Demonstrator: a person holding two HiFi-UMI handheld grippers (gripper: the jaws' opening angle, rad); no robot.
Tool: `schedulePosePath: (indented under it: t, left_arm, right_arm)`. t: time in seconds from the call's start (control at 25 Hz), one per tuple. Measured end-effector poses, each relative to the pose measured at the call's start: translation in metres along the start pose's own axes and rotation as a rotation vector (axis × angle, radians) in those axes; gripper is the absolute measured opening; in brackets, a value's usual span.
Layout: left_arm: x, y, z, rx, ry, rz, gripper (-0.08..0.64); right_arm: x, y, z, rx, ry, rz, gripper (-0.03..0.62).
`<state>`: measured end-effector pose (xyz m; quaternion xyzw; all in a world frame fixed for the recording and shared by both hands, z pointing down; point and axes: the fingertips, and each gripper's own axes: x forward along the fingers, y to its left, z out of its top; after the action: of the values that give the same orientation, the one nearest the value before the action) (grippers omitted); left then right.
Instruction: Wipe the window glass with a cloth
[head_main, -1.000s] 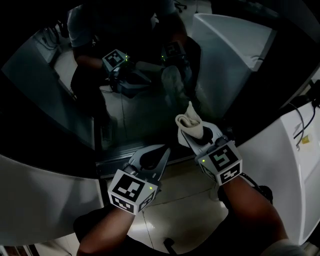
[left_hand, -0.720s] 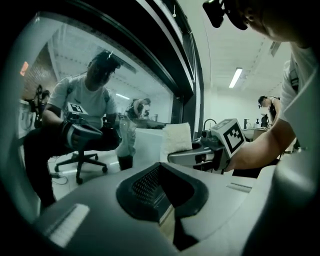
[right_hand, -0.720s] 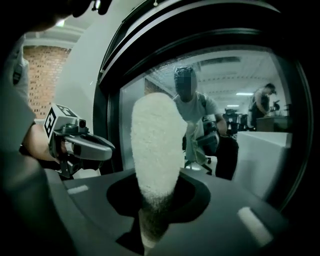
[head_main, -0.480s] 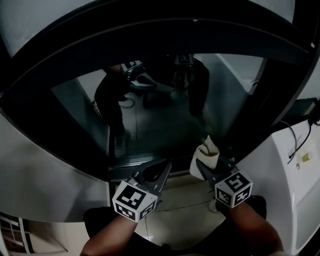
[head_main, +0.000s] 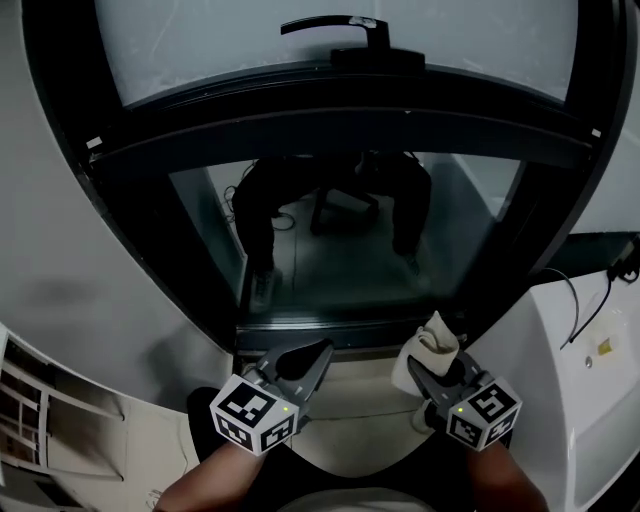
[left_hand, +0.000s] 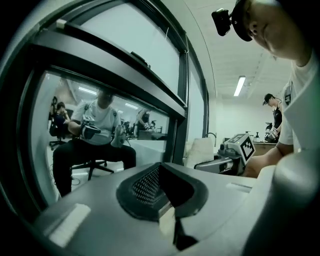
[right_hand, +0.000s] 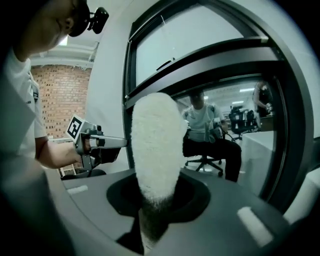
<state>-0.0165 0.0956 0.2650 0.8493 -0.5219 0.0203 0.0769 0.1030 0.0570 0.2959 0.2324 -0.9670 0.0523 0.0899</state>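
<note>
Firmly clamped upright in right gripper (head_main: 440, 366), white cloth (head_main: 434, 338) near window glass (head_main: 350, 250); left gripper (head_main: 316, 354) closed, empty

Dim fisheye views with dark, bent edges; a ceiling light (left_hand: 239, 86) glows, window glass (head_main: 350, 240) throws reflections.

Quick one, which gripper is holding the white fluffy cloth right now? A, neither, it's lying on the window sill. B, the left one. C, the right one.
C: the right gripper view shows the white fluffy cloth clamped in the right gripper, while the left gripper is shut with nothing in it.
</note>
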Motion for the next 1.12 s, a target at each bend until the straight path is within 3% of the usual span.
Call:
schedulePosePath:
  t: [0.2, 0.48, 1.12]
  left_arm:
    - [-0.029, -0.027, 0.000, 0.053, 0.013, -0.028, 0.015]
    - [-0.058, -0.031, 0.017, 0.026, -0.058, 0.025, 0.015]
    - [-0.051, -0.023, 0.019, 0.035, -0.082, 0.048, 0.015]
  right_arm:
    - [-0.024, 0.019, 0.007, -0.011, -0.026, 0.041, 0.084]
    - [-0.050, 0.038, 0.020, -0.099, -0.061, -0.005, 0.084]
    - [-0.061, 0.036, 0.031, -0.087, -0.084, -0.047, 0.083]
